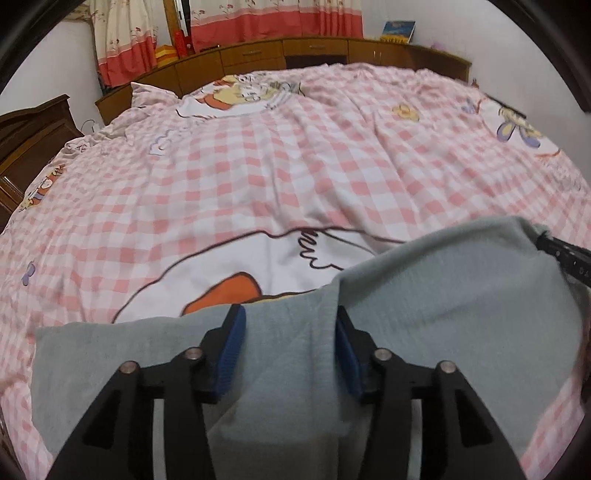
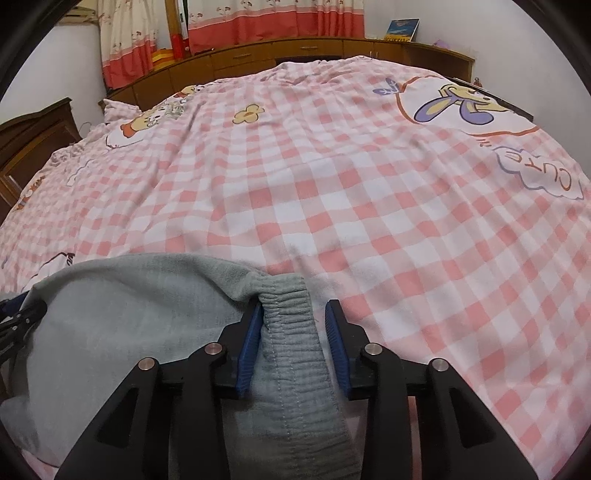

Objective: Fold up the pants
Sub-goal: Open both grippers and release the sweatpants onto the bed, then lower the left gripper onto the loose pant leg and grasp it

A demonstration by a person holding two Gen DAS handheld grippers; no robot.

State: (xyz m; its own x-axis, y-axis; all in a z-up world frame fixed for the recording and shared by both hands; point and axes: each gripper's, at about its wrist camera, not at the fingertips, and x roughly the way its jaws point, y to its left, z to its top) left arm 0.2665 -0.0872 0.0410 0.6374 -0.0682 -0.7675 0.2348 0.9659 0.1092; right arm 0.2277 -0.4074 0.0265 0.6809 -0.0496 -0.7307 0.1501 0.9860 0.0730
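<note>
- Pink-and-white checked bedding [image 2: 332,206] with cartoon prints covers the bed, and wooden cabinets [image 1: 317,51] and red-hemmed curtains [image 2: 273,22] stand at the far side; the bed is your folding surface.
- Your grey-green pants [image 1: 443,295] lie at the near edge of the bed, bunched rather than flat, with cloth running under both tools.
- Your left gripper [image 1: 290,354] stands parted, its blue pads [image 1: 232,354] on either side of a raised fold of cloth; neither pad looks pressed in, so treat it as not yet holding.
- Your right gripper [image 2: 295,347] is also parted, straddling the gathered elastic waistband [image 2: 284,295]; the left pad touches the fabric, while the right pad stands just clear of it.
- The step in hand looks like taking hold of the waist end at two points. Before you close, seat each pad well down over the cloth so you catch every layer, not only the top skin.
- On the right, bite on the stitched waistband itself: it is thicker and should slip less than the thin leg cloth.
- On the left, I cannot tell which part of the pants sits between the pads; check that it belongs to the same edge, or the lift will twist the garment.
- Close both sides evenly and lift together, keeping the cloth between them taut.
- Watch that you do not pinch the bedding beneath, as it wrinkles easily.
</note>
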